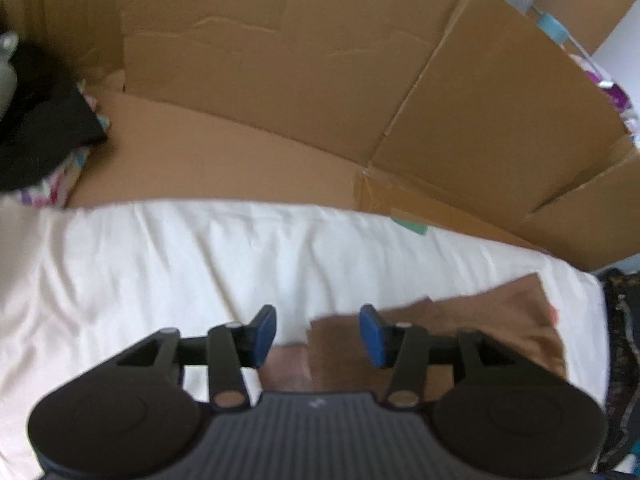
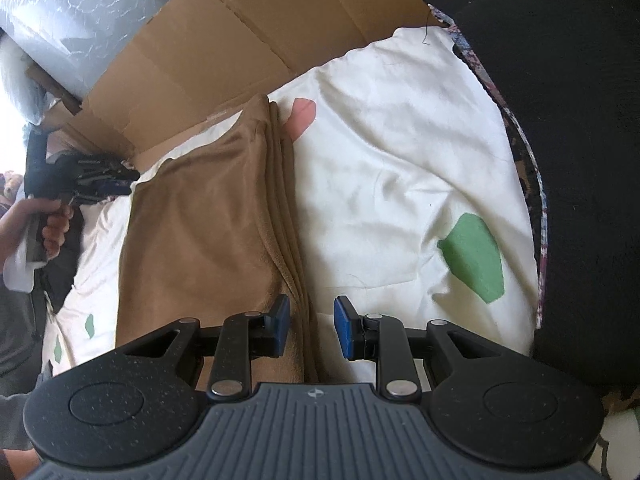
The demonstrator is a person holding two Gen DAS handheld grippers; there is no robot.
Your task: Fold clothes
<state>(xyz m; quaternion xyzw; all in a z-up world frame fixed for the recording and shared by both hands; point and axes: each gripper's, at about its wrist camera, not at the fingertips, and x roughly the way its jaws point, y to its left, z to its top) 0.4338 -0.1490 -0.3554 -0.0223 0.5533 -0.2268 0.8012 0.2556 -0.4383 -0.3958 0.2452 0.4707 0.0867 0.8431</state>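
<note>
A folded brown cloth [image 2: 208, 224] is lying on the white sheet [image 2: 380, 140] near its cardboard-side edge, the right gripper [image 2: 310, 326] hanging partly open astride the cloth's stacked edge without pinching it, the left gripper [image 1: 318, 334] hovering half open, holding nothing

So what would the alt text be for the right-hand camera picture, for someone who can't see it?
A folded brown cloth lies on a white sheet, its layered edge running between the open blue-tipped tongs in the foreground. Flattened cardboard lies behind, black fabric at right, and a hand grips the other tool at left.
</note>
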